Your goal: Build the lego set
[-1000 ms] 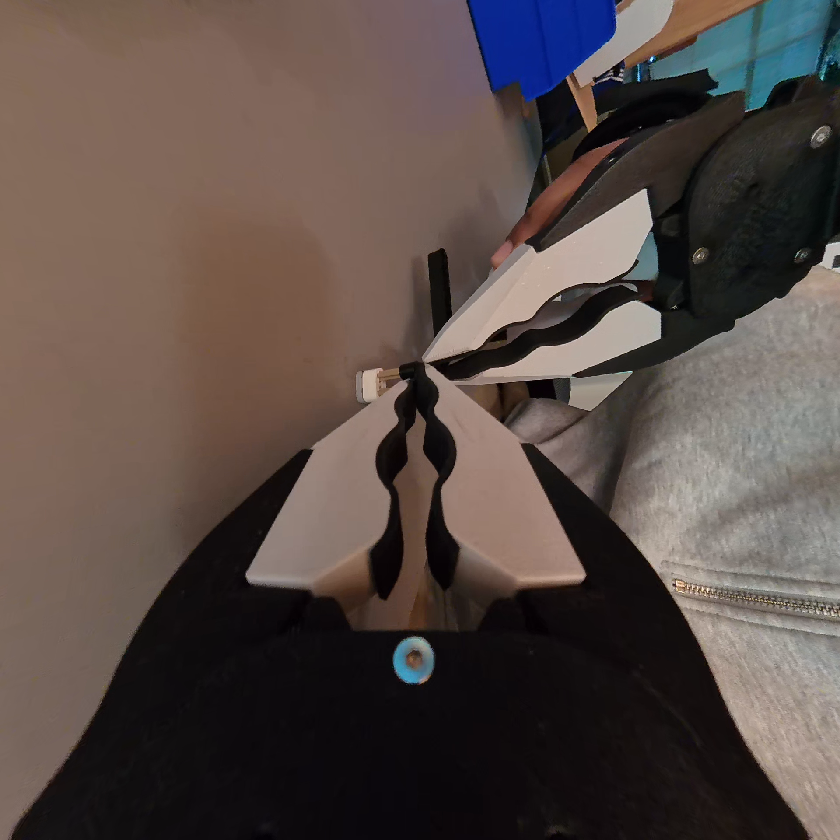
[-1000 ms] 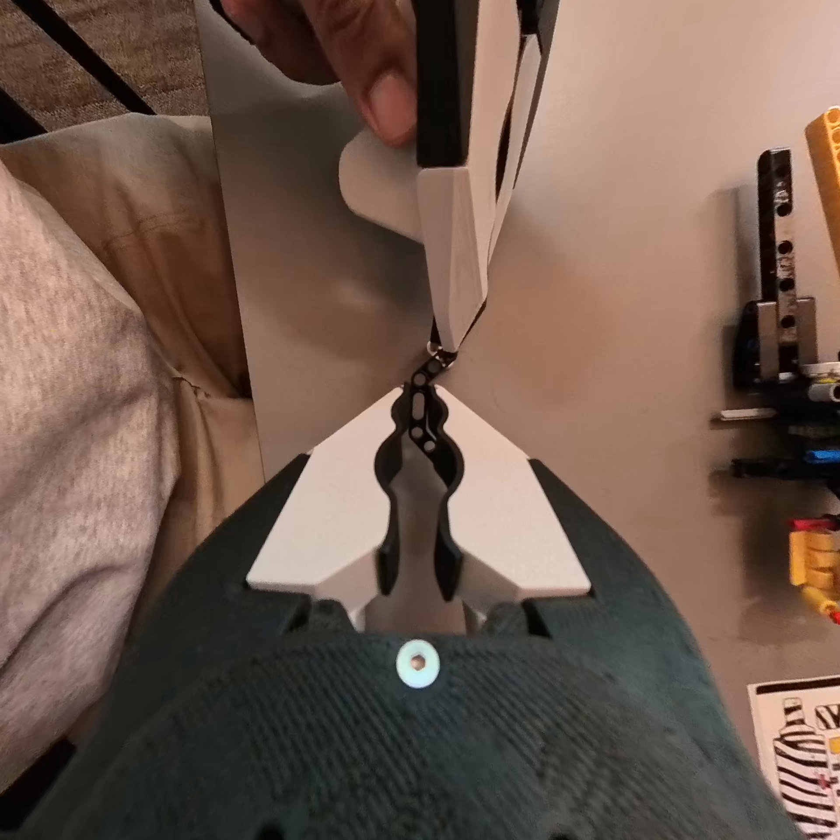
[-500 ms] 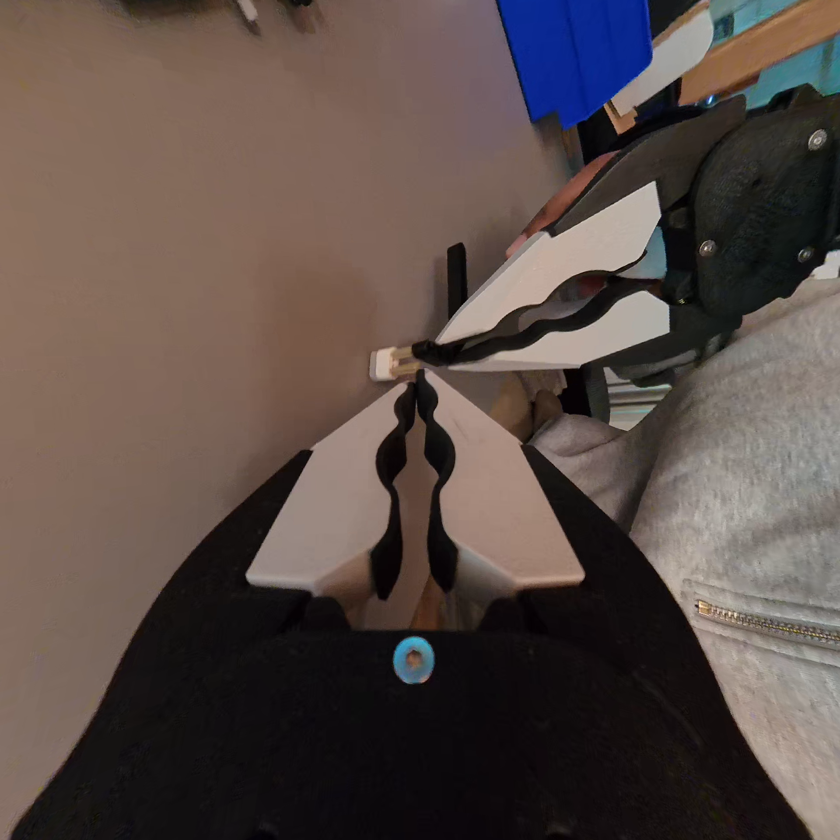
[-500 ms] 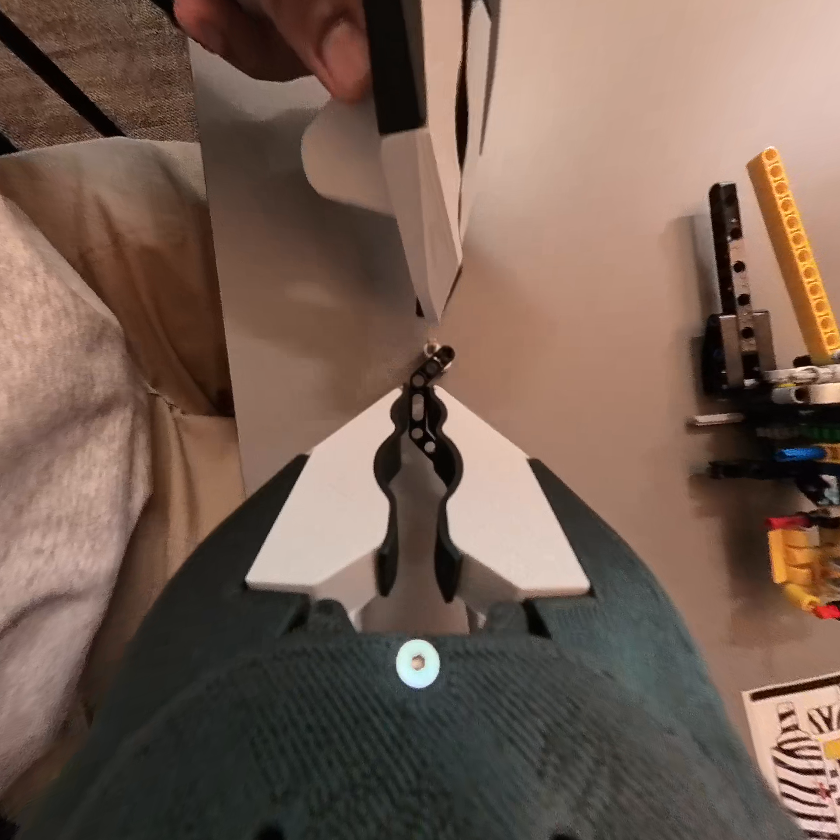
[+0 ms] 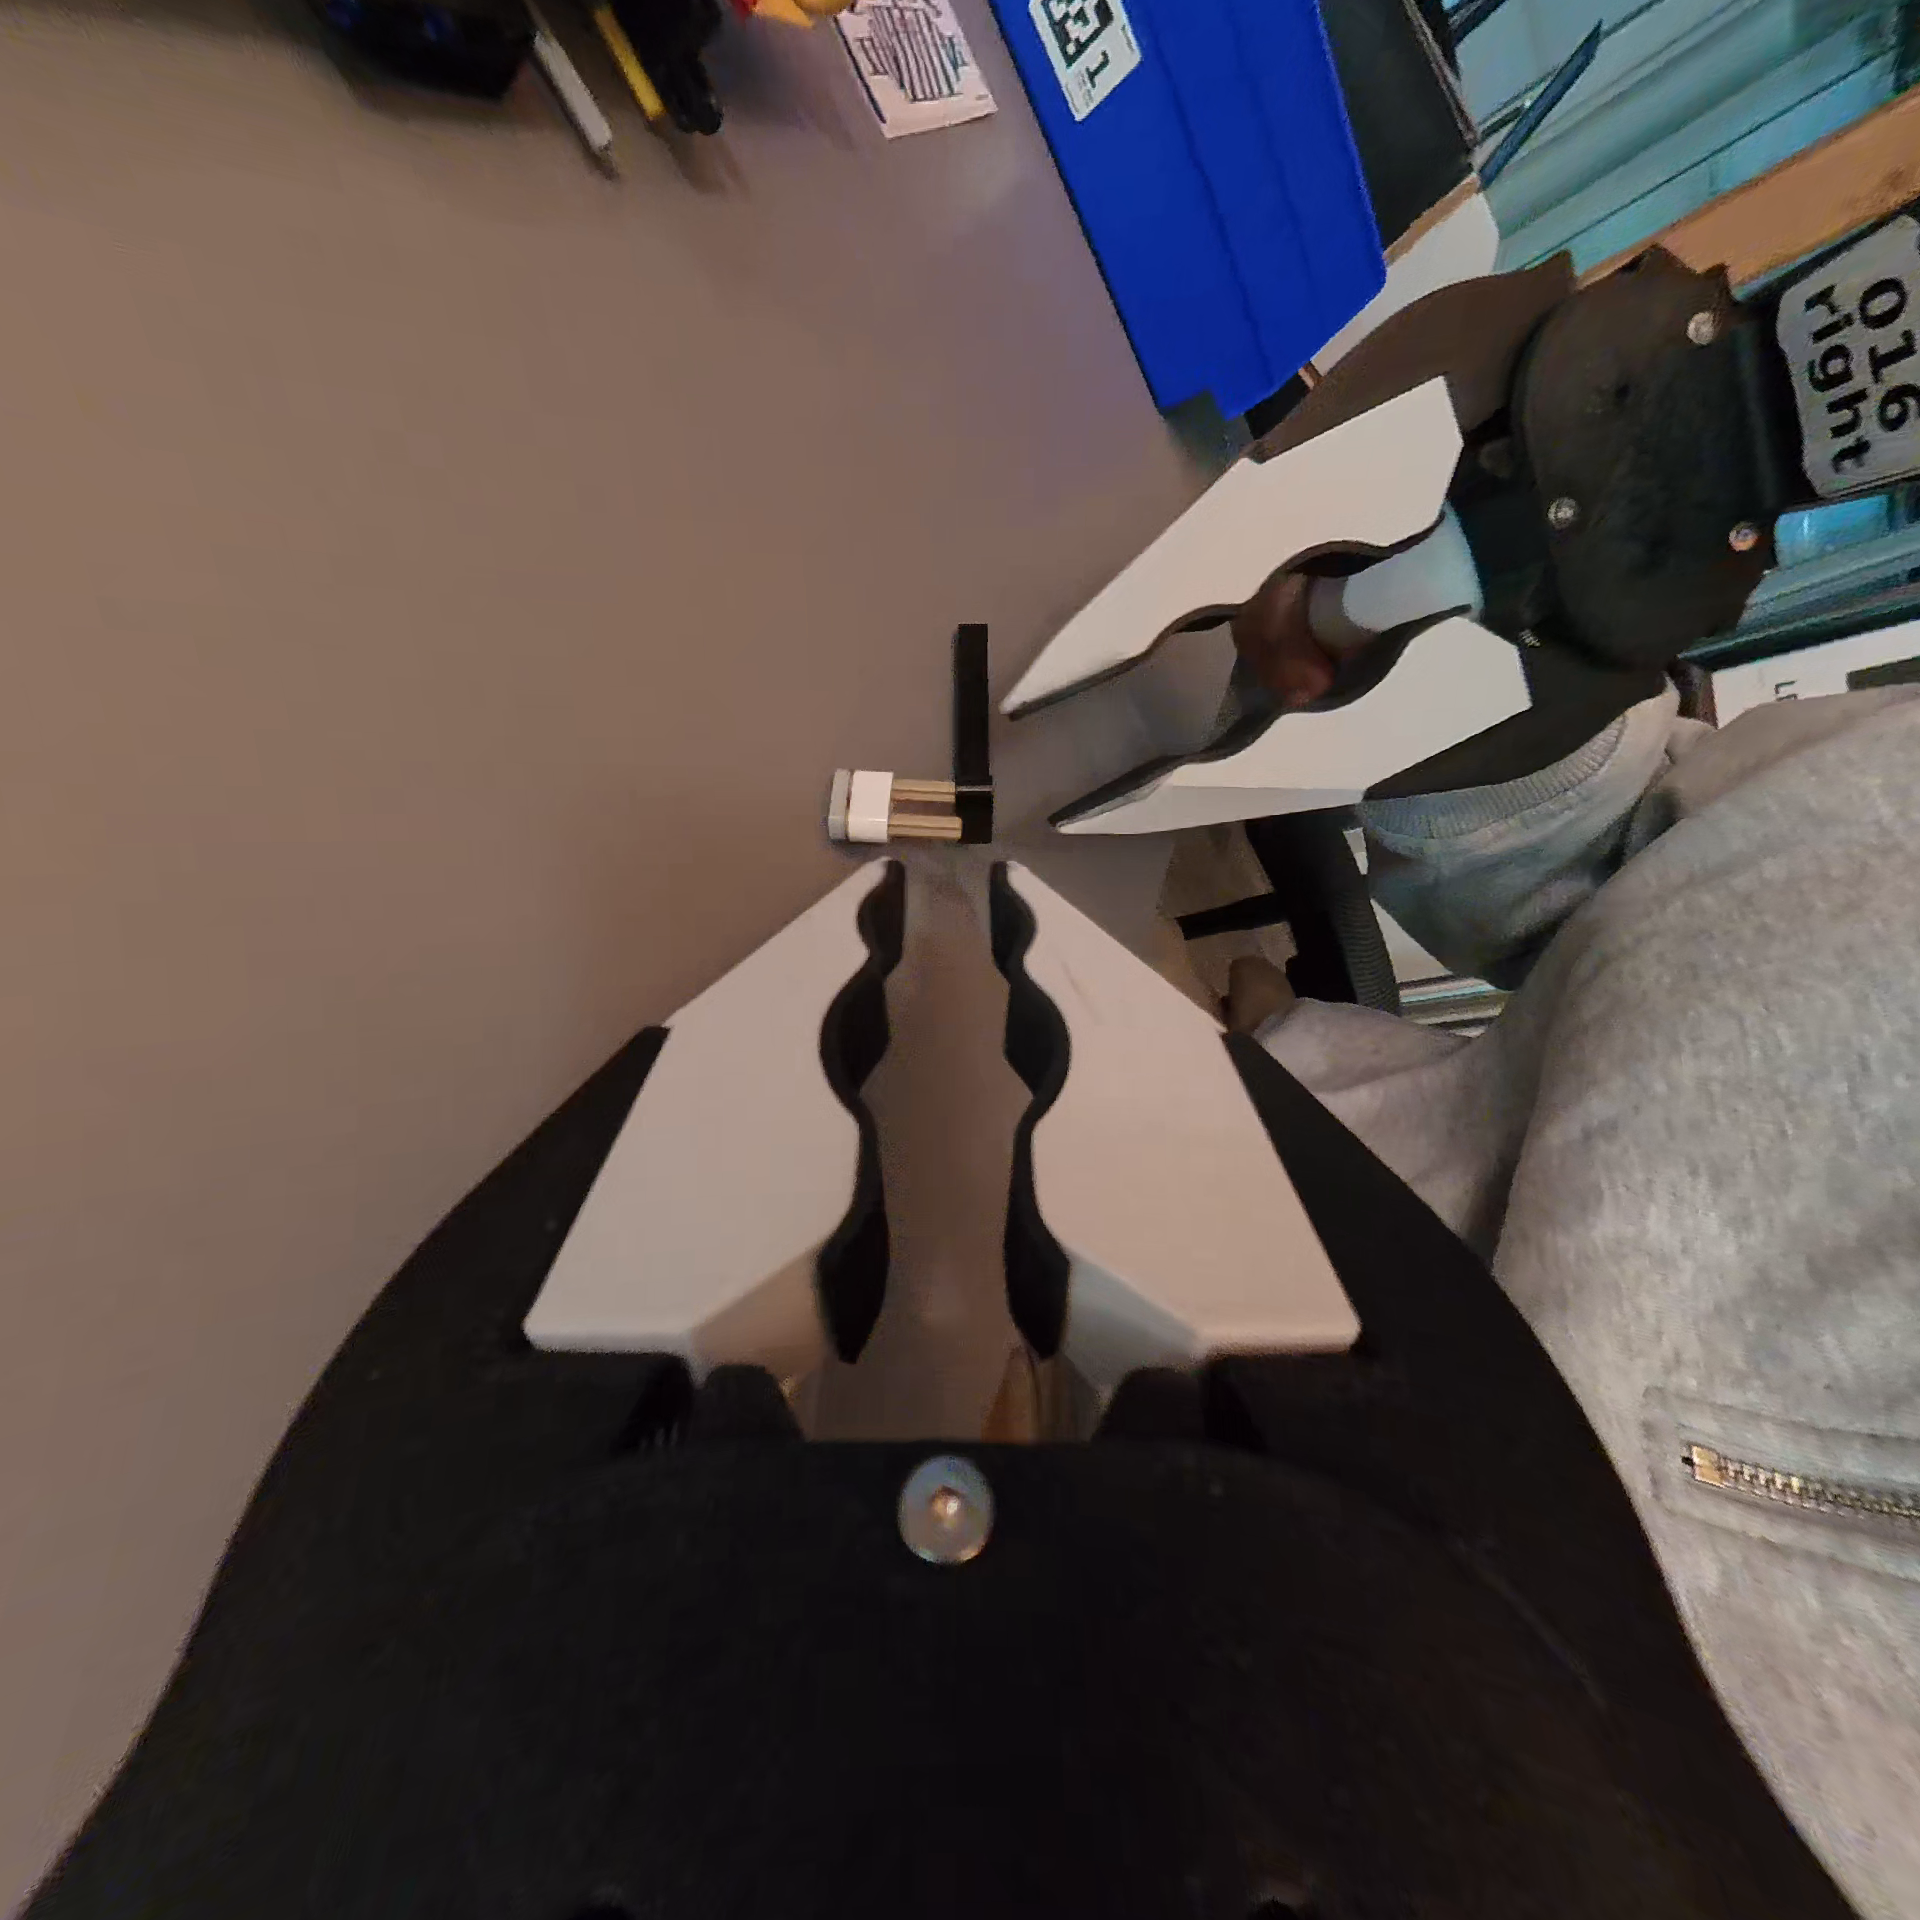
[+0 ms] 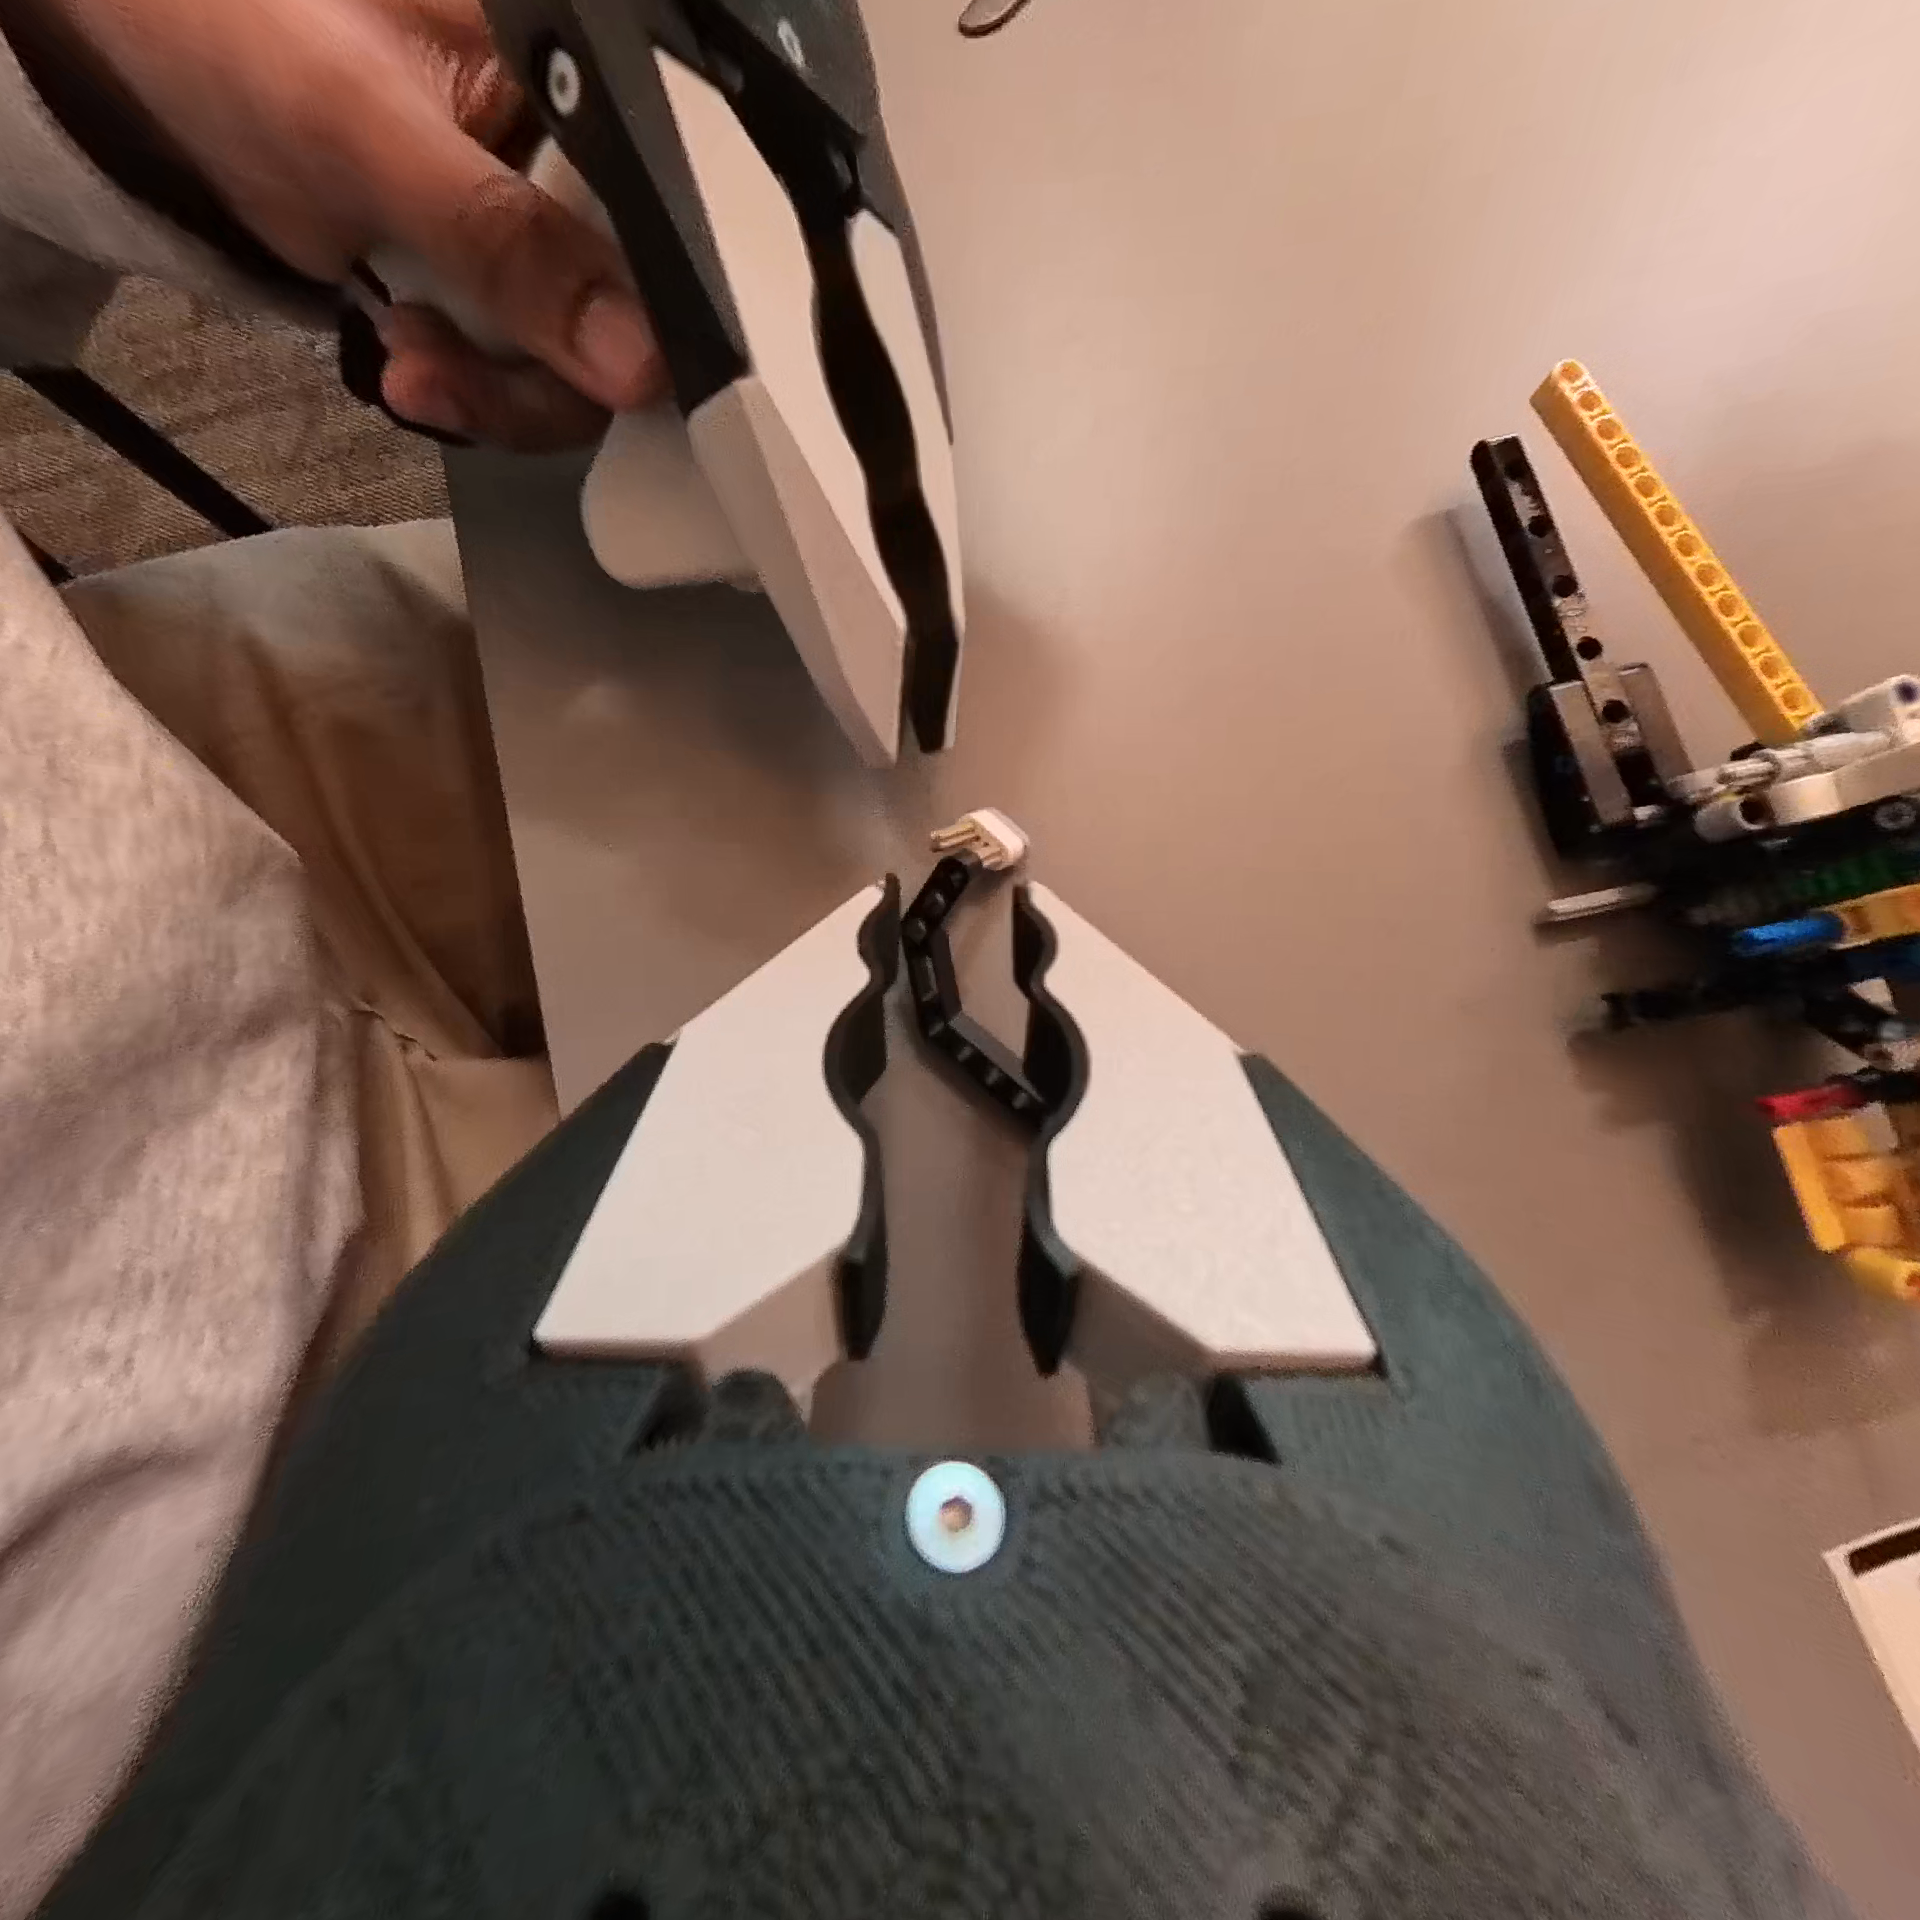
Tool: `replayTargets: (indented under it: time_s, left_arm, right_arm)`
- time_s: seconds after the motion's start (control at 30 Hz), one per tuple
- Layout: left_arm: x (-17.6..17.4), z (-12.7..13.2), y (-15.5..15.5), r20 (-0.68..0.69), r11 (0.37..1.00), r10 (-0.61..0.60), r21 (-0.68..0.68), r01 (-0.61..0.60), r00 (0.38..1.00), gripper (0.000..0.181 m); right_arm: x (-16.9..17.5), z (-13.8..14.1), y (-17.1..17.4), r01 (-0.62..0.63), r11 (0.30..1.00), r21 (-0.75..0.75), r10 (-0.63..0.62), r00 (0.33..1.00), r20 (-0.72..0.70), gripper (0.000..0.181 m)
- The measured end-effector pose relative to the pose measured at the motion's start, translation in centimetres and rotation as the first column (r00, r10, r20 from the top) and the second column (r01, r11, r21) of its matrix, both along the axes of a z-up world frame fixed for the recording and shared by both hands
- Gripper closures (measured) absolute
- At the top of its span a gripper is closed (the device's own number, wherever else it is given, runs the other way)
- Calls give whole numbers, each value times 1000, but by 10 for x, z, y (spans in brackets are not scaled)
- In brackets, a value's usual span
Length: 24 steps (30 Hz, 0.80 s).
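A small lego assembly (image 5: 909, 808), a black bent beam with two tan pins and a white end piece, rests on the grey table (image 5: 416, 623) near its edge. My left gripper (image 5: 943, 873) is open and empty, its tips just short of the assembly. My right gripper (image 6: 954, 891) is open. The black beam (image 6: 940, 997) lies loose between its fingers, with the white end piece (image 6: 987, 836) just past the tips. The right gripper also shows in the left wrist view (image 5: 1029, 769), open. The left gripper also shows in the right wrist view (image 6: 914, 743), held by a hand (image 6: 416, 208).
A partly built lego model (image 6: 1766, 831) with a long yellow beam (image 6: 1662, 540) and a black beam (image 6: 1548, 561) stands to the right. An instruction sheet (image 6: 1881, 1621) lies near it. A blue bin (image 5: 1195, 187) stands beyond the table. The table edge (image 6: 499, 779) and the person's lap are to the left. Less than 4 cm separates the two grippers' tips.
Both grippers were shut on the small assembly. Both have opened, let it go and drawn apart.
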<state>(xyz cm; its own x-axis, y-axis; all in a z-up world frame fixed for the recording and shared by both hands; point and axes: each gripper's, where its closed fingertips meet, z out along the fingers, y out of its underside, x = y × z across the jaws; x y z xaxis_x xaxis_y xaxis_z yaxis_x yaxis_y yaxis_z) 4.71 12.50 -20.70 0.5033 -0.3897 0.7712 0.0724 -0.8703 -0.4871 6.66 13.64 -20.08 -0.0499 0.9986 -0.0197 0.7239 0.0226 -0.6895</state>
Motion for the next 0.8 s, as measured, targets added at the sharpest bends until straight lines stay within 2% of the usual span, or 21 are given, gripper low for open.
replayTargets:
  time_s: [0.13, 0.23, 0.33, 0.4, 0.5, 0.53, 0.57, 0.6, 0.8]
  left_arm:
    - [2, 3, 0, 22, 1000, -5, 26, 5, 1000, 149]
    - [5, 1, -4, 13, 1000, -22, 21, 21, 1000, 146]
    - [6, 2, -4, 13, 999, -15, 34, 14, 1000, 144]
    - [6, 5, -1, 32, 998, -5, 57, 3, 999, 141]
    - [3, 6, 5, 34, 996, 17, 88, -20, 999, 134]
    - [2, 5, 6, 29, 995, 23, 94, -25, 999, 130]
    - [2, 3, 7, 26, 995, 24, 99, -27, 999, 126]
    - [3, 2, 7, 27, 994, 20, 104, -23, 999, 122]
    - [8, 6, 4, 35, 988, -12, 154, 7, 999, 124]
  right_arm:
    - [0, -3, 4, -68, 997, 25, 69, 997, -38, 151]
    - [-4, -8, 5, -137, 986, -91, 135, 990, -29, 142]
    - [-8, -13, -2, -175, 966, -190, 180, 984, 12, 150]
    - [-9, -21, 1, -159, 975, -153, 169, 984, 55, 154]
    - [-12, -22, 0, -124, 983, -132, 130, 991, 33, 158]
    - [-13, -20, -1, -116, 984, -139, 118, 993, 6, 169]
    - [-14, -16, -2, -108, 985, -134, 104, 994, -35, 172]
    - [-15, -12, -2, -95, 988, -120, 86, 993, -79, 173]
    - [-13, -5, -5, -22, 998, -66, 8, 977, -212, 173]
